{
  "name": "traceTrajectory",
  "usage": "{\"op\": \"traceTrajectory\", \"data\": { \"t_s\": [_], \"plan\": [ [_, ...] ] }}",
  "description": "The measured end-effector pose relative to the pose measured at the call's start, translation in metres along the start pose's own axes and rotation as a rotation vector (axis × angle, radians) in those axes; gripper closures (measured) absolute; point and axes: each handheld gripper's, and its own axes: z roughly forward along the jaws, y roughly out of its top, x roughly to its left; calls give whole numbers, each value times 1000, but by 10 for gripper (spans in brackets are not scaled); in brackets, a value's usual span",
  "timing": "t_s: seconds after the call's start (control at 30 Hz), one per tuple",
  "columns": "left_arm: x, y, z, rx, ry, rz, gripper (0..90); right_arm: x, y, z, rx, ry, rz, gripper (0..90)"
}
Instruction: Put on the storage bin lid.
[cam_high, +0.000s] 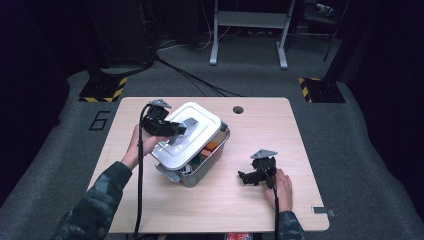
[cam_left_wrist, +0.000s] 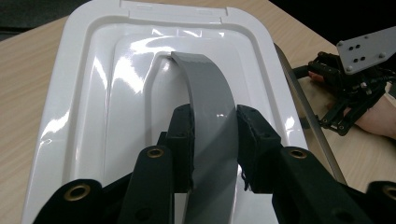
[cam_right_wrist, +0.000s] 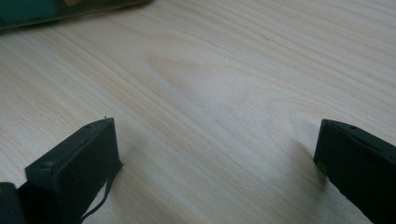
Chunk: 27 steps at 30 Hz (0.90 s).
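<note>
At the lower left of the high view we see the person's left forearm in a patterned sleeve rise from the bottom edge toward the middle, the left hand (cam_high: 141, 145) bent up at the wrist and carrying the left gripper (cam_high: 176, 129), which points rightward over the white lid (cam_high: 200, 120). In the left gripper view we find its two black jaws clamped on the grey handle (cam_left_wrist: 212, 102) that arches over the lid's middle (the pads press on both edges of the strap). The lid sits tilted over the grey box (cam_high: 202, 167), just left of the frame's centre on the wooden table (cam_high: 260, 130), with orange bits showing under its right edge. Further right, at the lower right of the high view, the right hand (cam_high: 282, 187) lies flat on the table, its right gripper (cam_high: 243, 177) pointing left toward the box. In the right gripper view its jaws stand wide apart over bare wood, gripping nothing.
</note>
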Motion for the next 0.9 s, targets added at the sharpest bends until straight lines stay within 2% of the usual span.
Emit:
{"op": "traceTrajectory", "data": {
  "t_s": [0.2, 0.37, 0.63, 0.87, 0.9],
  "plan": [
    [-3, -1, 9, 21, -34, -10, 681, 0, 0, 0, 1, -1, -1, 0],
    [-7, -2, 12, 12, -51, -20, 682, 0, 0, 0, 0, -1, -2, 0],
    [-16, -3, 14, 12, -45, -28, 682, 0, 0, 0, 1, -1, -2, 0],
    [-23, -3, 13, 16, -16, -24, 680, 0, 0, 0, 1, -1, -2, 0],
    [-24, -4, 13, 13, -17, -33, 679, 0, 0, 0, 0, -1, -1, 0]
  ]
}}
